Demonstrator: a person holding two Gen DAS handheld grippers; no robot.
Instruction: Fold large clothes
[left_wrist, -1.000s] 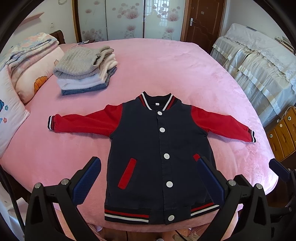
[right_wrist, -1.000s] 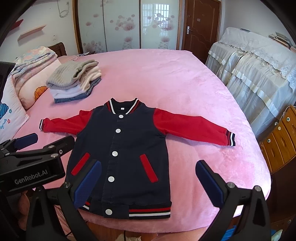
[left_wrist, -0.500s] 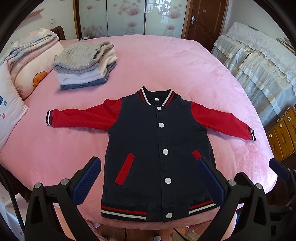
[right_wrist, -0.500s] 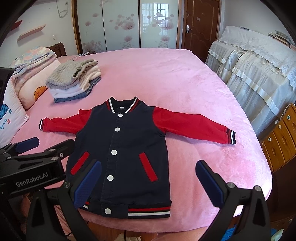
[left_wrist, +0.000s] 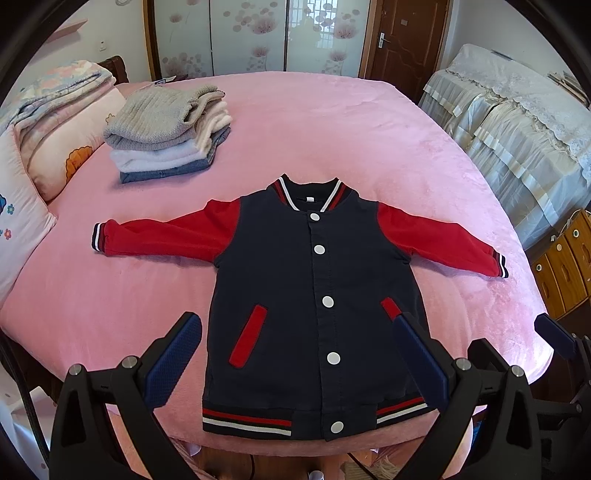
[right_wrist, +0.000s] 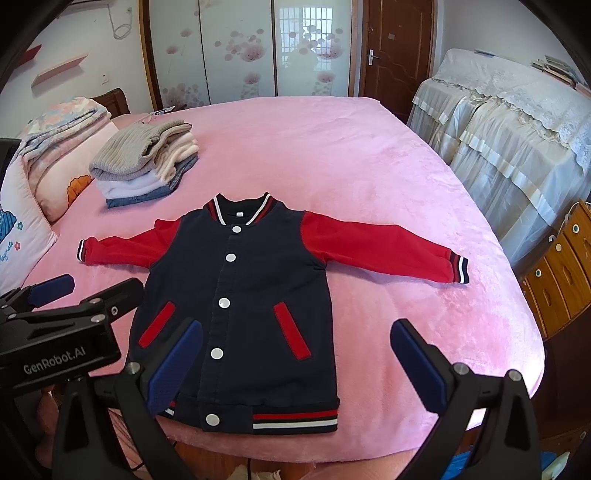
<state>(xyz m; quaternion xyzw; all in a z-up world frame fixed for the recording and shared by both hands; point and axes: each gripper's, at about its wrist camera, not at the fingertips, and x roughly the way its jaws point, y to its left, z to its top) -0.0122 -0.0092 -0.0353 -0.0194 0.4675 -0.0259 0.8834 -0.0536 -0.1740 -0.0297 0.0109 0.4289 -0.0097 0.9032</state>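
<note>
Left wrist view: jacket (left_wrist: 314, 295) flat just ahead of left claw (left_wrist: 303, 350), spread wide, empty.

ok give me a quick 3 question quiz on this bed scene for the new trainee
1. True or false: the jacket lies flat on the pink bed, buttoned, with both red sleeves spread out.
2. Multiple choice: what lies on top of the stack of folded clothes? A) a grey knit sweater B) a red scarf C) a black cap
3. Short answer: does the left claw or the right claw hold any cloth?

Key
1. True.
2. A.
3. No; both claws are open above the near edge of the bed, gripping nothing.
</note>
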